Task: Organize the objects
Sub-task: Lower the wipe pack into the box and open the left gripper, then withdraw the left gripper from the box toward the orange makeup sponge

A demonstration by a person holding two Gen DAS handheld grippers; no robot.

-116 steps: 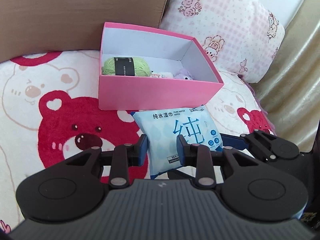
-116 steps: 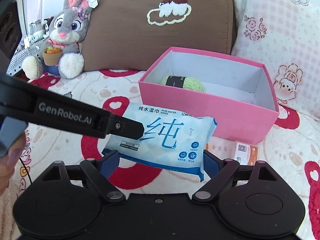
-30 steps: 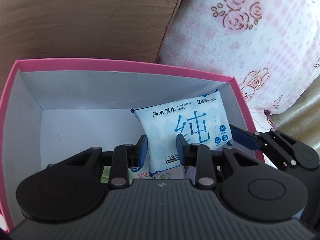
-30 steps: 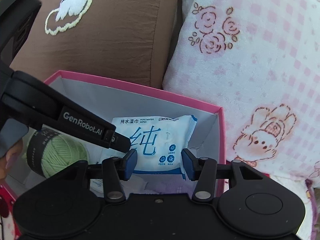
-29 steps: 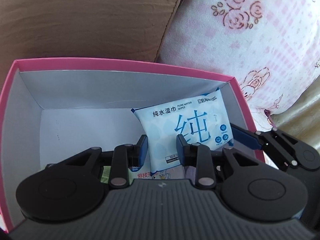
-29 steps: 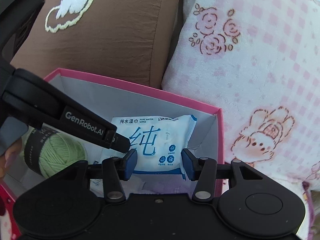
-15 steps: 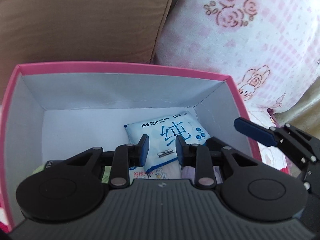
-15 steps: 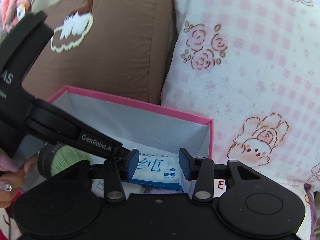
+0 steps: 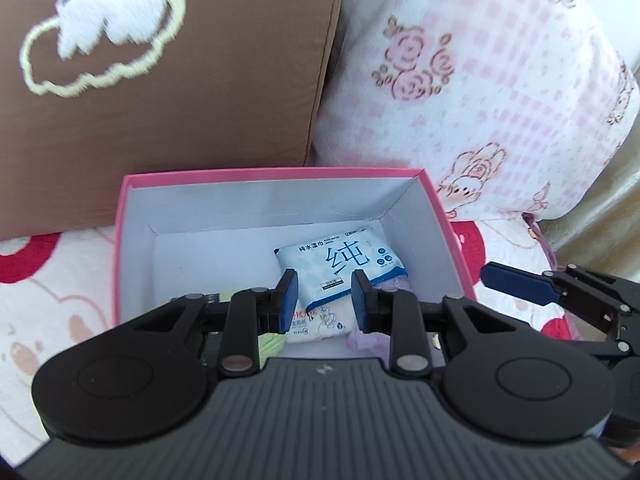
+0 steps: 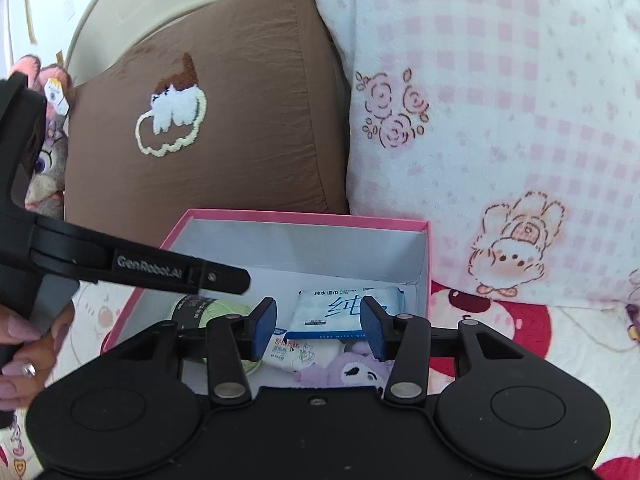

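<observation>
Glossy plastic wet-wipe pack (image 9: pixel 340 270), matt pink cardboard box (image 9: pixel 444 216) (plain white paper inside), soft green yarn ball (image 10: pixel 216 312), crinkled brown cloth cushion (image 9: pixel 192 112) — fuzzy embroidery, fleecy pink-checked pillow (image 9: pixel 500 92), plush printed blanket (image 9: pixel 52 292), matt black plastic fingers (image 9: pixel 362 300)

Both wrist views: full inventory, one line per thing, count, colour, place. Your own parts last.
box: 1, pink outside, white inside, open, on the blanket before the cushions
wipes pack: 1, white and blue, in the box, right part
tissue pack: 1, white, in the box, partly under the wipes pack
yarn: 1, green with a dark band, in the box, left part
purple plush: 1, in the box, near corner
brown cushion: 1, behind the box
pink cushion: 1, checked, right of the brown one
rabbit plush: 1, grey, far left
blanket: 1, white and red
left gripper: black, nearly closed, empty
right gripper: black, empty
hand: 1, on the left gripper's handle
</observation>
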